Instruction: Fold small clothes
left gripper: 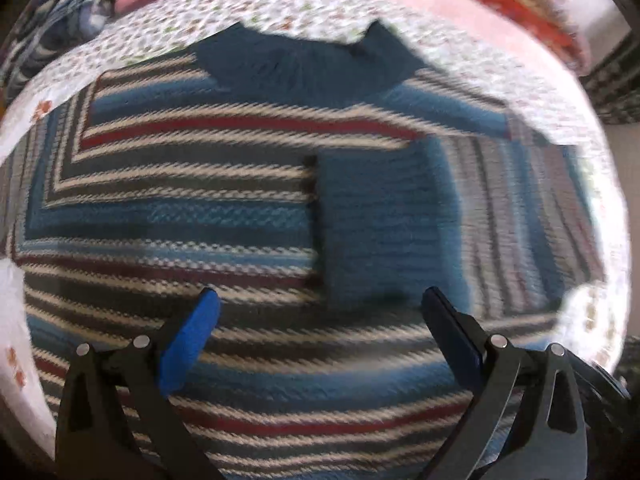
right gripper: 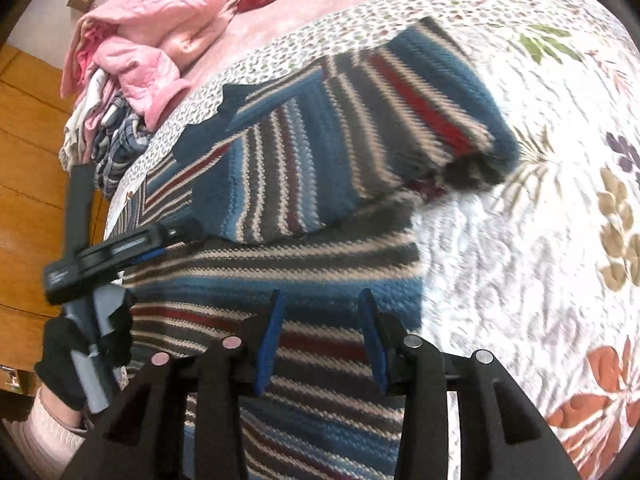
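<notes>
A small knitted sweater (left gripper: 192, 216) with blue, grey, cream and red stripes lies flat on a floral bedspread (left gripper: 304, 8). One sleeve (left gripper: 376, 224) is folded across its body. My left gripper (left gripper: 320, 304) hovers open just above the sweater's lower part, nothing between its blue pads. In the right wrist view the same sweater (right gripper: 304, 264) fills the middle, with a sleeve (right gripper: 400, 120) folded over the chest. My right gripper (right gripper: 320, 308) stands open over the sweater's hem. The left gripper (right gripper: 132, 248) appears at the left, held by a black-gloved hand (right gripper: 80, 360).
A heap of pink and checked clothes (right gripper: 144, 48) lies at the far left of the bed. The floral bedspread (right gripper: 540, 200) stretches bare to the right of the sweater. A wooden floor (right gripper: 28, 184) shows past the bed's left edge.
</notes>
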`<state>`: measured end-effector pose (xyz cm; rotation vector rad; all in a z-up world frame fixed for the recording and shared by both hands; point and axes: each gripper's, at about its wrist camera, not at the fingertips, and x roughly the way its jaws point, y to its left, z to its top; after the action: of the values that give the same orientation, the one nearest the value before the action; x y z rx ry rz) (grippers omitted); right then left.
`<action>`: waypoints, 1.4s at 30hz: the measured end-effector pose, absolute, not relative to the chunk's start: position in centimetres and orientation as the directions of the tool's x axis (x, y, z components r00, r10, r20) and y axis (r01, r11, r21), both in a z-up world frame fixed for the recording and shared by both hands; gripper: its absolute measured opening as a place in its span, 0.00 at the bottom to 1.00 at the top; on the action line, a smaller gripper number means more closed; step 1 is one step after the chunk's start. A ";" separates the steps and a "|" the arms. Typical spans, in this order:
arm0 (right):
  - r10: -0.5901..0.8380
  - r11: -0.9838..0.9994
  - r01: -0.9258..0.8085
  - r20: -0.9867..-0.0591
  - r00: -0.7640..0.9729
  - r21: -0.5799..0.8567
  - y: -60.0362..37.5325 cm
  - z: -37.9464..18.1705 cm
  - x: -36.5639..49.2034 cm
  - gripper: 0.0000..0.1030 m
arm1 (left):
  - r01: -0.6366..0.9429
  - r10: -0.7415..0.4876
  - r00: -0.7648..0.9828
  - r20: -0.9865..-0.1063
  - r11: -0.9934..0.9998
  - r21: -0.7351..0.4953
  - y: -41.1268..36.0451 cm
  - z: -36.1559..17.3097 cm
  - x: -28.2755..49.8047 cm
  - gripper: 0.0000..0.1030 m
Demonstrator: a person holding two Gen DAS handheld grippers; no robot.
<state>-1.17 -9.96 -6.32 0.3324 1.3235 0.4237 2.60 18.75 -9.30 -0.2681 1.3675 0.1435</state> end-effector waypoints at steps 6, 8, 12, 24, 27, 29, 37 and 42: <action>0.465 0.885 -0.098 -0.859 0.213 0.455 -10.2 -6.2 -1.3 0.40 | -0.251 -0.097 0.197 -0.976 0.957 -0.146 17.4 -10.8 4.8 0.93; 0.464 0.885 -0.087 -0.857 0.224 0.457 -10.3 -6.1 -1.2 0.40 | -0.225 -0.084 0.219 -0.972 0.965 -0.134 16.5 -10.1 5.2 0.72; 0.459 0.887 -0.068 -0.855 0.242 0.457 -10.4 -5.8 -0.6 0.40 | -0.185 -0.040 0.245 -0.969 0.979 -0.088 15.7 -9.1 5.1 0.29; 0.413 0.906 -0.030 -0.865 0.286 0.423 -10.4 -4.9 1.6 0.40 | -0.220 -0.232 0.374 -0.898 0.919 -0.329 21.3 -5.0 -0.1 0.08; 0.405 0.910 -0.039 -0.869 0.285 0.412 -10.1 -4.8 2.0 0.40 | -0.238 -0.321 0.345 -0.882 0.879 -0.413 22.8 -5.0 -0.4 0.00; 0.399 0.914 -0.049 -0.870 0.291 0.403 -9.8 -4.6 2.2 0.40 | -0.256 -0.410 0.315 -0.856 0.832 -0.493 23.5 -6.0 -0.4 0.00; 0.412 0.909 -0.060 -0.861 0.297 0.414 -8.9 -4.4 2.9 0.40 | -0.212 -0.403 0.312 -0.861 0.853 -0.476 23.8 -6.9 0.3 0.13; 0.417 0.906 -0.060 -0.861 0.290 0.419 -8.7 -4.7 2.7 0.40 | -0.167 -0.386 0.239 -0.891 0.888 -0.429 21.0 -9.0 1.5 0.41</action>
<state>2.72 -8.69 -4.67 0.3343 1.2415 0.3262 1.54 20.98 -9.01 -0.4926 1.3372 -0.1580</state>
